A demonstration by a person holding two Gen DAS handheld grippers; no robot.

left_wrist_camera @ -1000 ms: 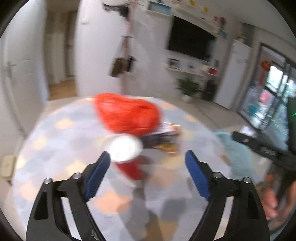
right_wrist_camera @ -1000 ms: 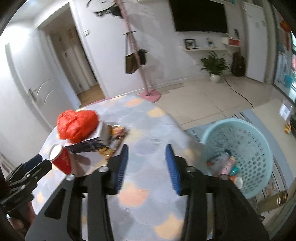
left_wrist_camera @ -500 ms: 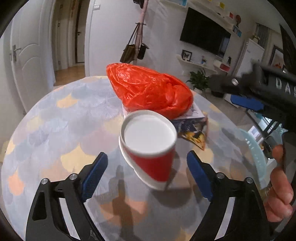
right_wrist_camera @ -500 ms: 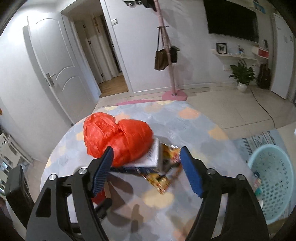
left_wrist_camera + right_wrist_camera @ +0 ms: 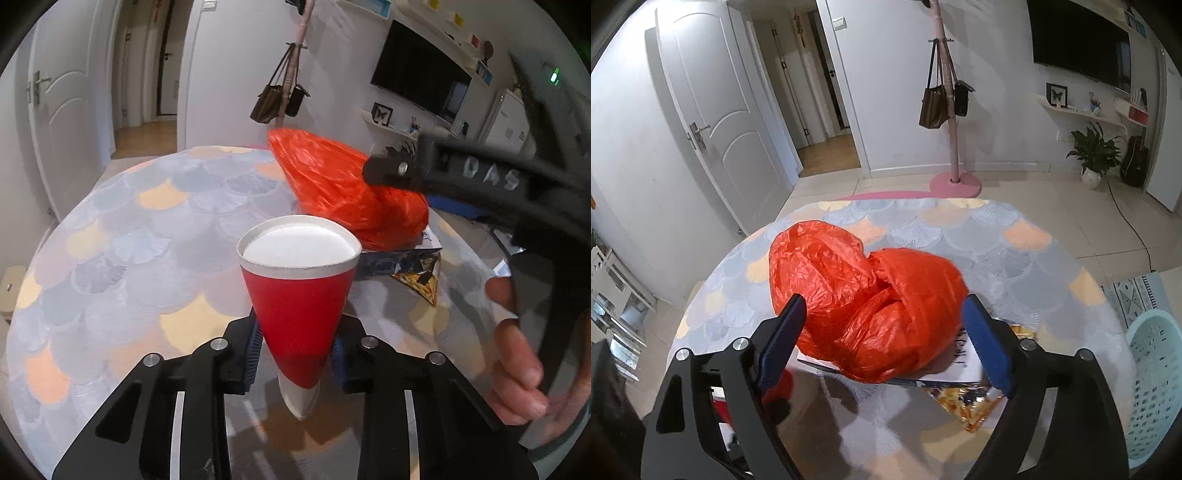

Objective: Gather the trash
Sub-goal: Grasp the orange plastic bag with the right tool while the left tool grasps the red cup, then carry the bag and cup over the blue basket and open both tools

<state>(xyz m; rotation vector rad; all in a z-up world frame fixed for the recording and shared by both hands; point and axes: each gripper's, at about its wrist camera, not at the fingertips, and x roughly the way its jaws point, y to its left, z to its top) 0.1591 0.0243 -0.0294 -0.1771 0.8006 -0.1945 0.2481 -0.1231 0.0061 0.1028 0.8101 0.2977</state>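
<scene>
My left gripper (image 5: pixel 295 356) is shut on a red paper cup (image 5: pixel 299 295) with a white rim, gripped low on its body, upright over the round table (image 5: pixel 140 258). A crumpled orange-red plastic bag (image 5: pixel 864 299) lies on a white box (image 5: pixel 964 363) at the table's middle; it also shows in the left wrist view (image 5: pixel 343 192). My right gripper (image 5: pixel 882 339) is open, its blue pads either side of the bag and not touching it. In the left wrist view the right gripper's black body (image 5: pixel 480 177) reaches over the bag. A yellow snack wrapper (image 5: pixel 975 404) lies beside the box.
A light blue laundry basket (image 5: pixel 1152 384) stands on the floor right of the table. A pink coat stand (image 5: pixel 955 122) with bags, a white door (image 5: pixel 713 110) and a potted plant (image 5: pixel 1093 151) lie beyond the table. The person's hand (image 5: pixel 517 362) is at right.
My left gripper has closed on the red cup, which was between open jaws before. My right gripper has moved in over the orange bag, jaws opened wide around it.
</scene>
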